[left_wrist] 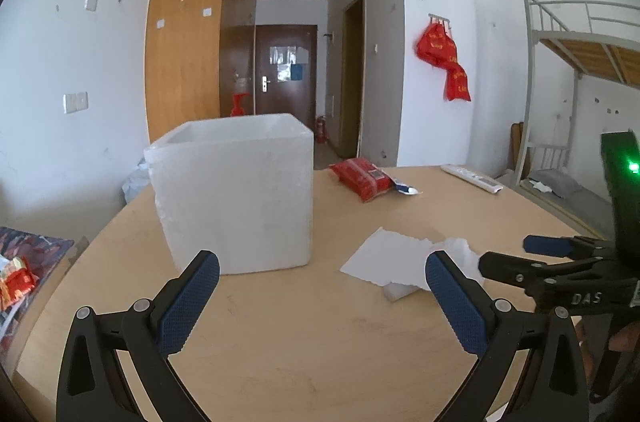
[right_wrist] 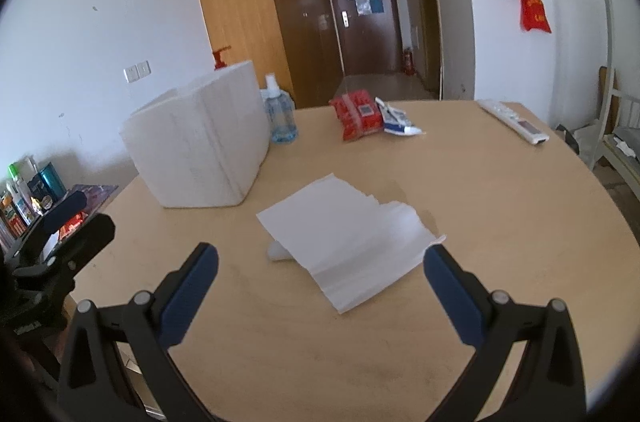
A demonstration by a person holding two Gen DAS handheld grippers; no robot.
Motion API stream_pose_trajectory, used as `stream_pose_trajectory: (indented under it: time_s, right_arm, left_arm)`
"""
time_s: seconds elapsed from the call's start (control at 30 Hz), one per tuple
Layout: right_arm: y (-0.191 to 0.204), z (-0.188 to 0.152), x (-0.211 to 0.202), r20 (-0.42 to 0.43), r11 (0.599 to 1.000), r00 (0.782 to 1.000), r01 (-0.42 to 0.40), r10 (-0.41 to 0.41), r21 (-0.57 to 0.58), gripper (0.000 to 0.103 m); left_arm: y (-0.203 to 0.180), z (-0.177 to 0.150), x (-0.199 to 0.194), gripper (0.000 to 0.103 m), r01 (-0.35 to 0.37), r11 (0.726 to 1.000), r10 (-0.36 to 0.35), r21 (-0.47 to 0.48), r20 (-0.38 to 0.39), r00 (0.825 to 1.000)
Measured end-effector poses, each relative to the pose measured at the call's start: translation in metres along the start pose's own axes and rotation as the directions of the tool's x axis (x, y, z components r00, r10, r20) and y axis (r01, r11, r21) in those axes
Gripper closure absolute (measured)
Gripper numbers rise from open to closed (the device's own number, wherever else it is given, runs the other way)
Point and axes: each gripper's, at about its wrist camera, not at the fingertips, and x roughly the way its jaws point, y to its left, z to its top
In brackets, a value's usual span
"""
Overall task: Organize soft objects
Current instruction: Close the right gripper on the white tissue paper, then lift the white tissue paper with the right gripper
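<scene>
A white foam box (left_wrist: pixel 234 192) stands open-topped on the wooden table (left_wrist: pixel 300 342); it also shows in the right wrist view (right_wrist: pixel 200 146). White tissue sheets (right_wrist: pixel 352 246) lie flat over a soft white lump (right_wrist: pixel 278 252), also seen in the left wrist view (left_wrist: pixel 394 256). My left gripper (left_wrist: pixel 322 280) is open and empty, just in front of the box. My right gripper (right_wrist: pixel 320 272) is open and empty, its tips flanking the near edge of the tissue sheets. It shows at the right of the left wrist view (left_wrist: pixel 512 254).
A red snack pack (right_wrist: pixel 356 116) and a blue-white sachet (right_wrist: pixel 396 120) lie at the far side. A remote control (right_wrist: pixel 514 120) lies far right. A blue spray bottle (right_wrist: pixel 280 114) stands behind the box. Bottles and packets (right_wrist: pixel 28 198) sit off the table's left edge.
</scene>
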Motion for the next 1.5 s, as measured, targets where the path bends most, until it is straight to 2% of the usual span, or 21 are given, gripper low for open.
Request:
stream_pose_trajectory:
  time_s: [0.3, 0.47, 0.57, 0.63, 0.7, 0.83, 1.0, 1.17, 1.27, 1.37, 1.5]
  right_arm:
    - [-0.015, 0.007, 0.04, -0.082, 0.994, 0.996, -0.032, 0.04, 0.102, 0.0]
    - [-0.018, 0.008, 0.055, -0.122, 0.992, 0.992, -0.013, 0.029, 0.127, 0.0]
    - [-0.017, 0.009, 0.063, -0.145, 0.993, 0.989, 0.005, 0.012, 0.119, 0.001]
    - [-0.017, 0.009, 0.069, -0.162, 0.993, 0.987, 0.015, 0.004, 0.118, 0.006]
    - [-0.017, 0.009, 0.076, -0.188, 0.993, 0.982, 0.024, -0.001, 0.119, 0.019]
    - [-0.016, 0.006, 0.088, -0.234, 0.993, 0.972, 0.049, -0.022, 0.11, 0.033]
    - [-0.018, 0.004, 0.091, -0.257, 0.991, 0.965, 0.081, -0.052, 0.105, 0.059]
    - [-0.021, 0.001, 0.087, -0.256, 0.989, 0.962, 0.116, -0.09, 0.09, 0.07]
    - [-0.022, 0.003, 0.084, -0.25, 0.988, 0.964, 0.119, -0.092, 0.095, 0.072]
    - [-0.018, 0.002, 0.088, -0.262, 0.99, 0.959, 0.131, -0.112, 0.057, 0.091]
    - [-0.018, 0.005, 0.082, -0.241, 0.993, 0.967, 0.097, -0.077, 0.07, 0.097]
  left_arm:
    - [0.005, -0.005, 0.033, 0.0, 0.001, 1.0, -0.002, -0.02, -0.065, 0.998]
    - [0.007, -0.011, 0.048, 0.0, 0.04, 0.999, -0.042, -0.023, -0.103, 0.994]
    - [0.011, -0.012, 0.052, 0.0, 0.046, 0.998, -0.05, -0.043, -0.098, 0.994]
    - [0.012, -0.013, 0.056, 0.0, 0.07, 0.996, -0.076, -0.059, -0.104, 0.992]
    - [0.012, -0.013, 0.06, 0.0, 0.083, 0.995, -0.089, -0.057, -0.111, 0.99]
    - [0.013, -0.014, 0.064, 0.0, 0.103, 0.993, -0.109, -0.053, -0.12, 0.987]
    - [0.014, -0.016, 0.067, 0.0, 0.119, 0.991, -0.126, -0.062, -0.123, 0.984]
    - [0.011, -0.017, 0.07, 0.0, 0.135, 0.989, -0.143, -0.063, -0.132, 0.981]
    - [0.011, -0.017, 0.071, 0.0, 0.141, 0.988, -0.149, -0.067, -0.133, 0.98]
    - [0.012, -0.017, 0.071, 0.0, 0.148, 0.986, -0.158, -0.08, -0.132, 0.979]
    - [0.01, -0.016, 0.07, 0.0, 0.147, 0.986, -0.156, -0.075, -0.136, 0.978]
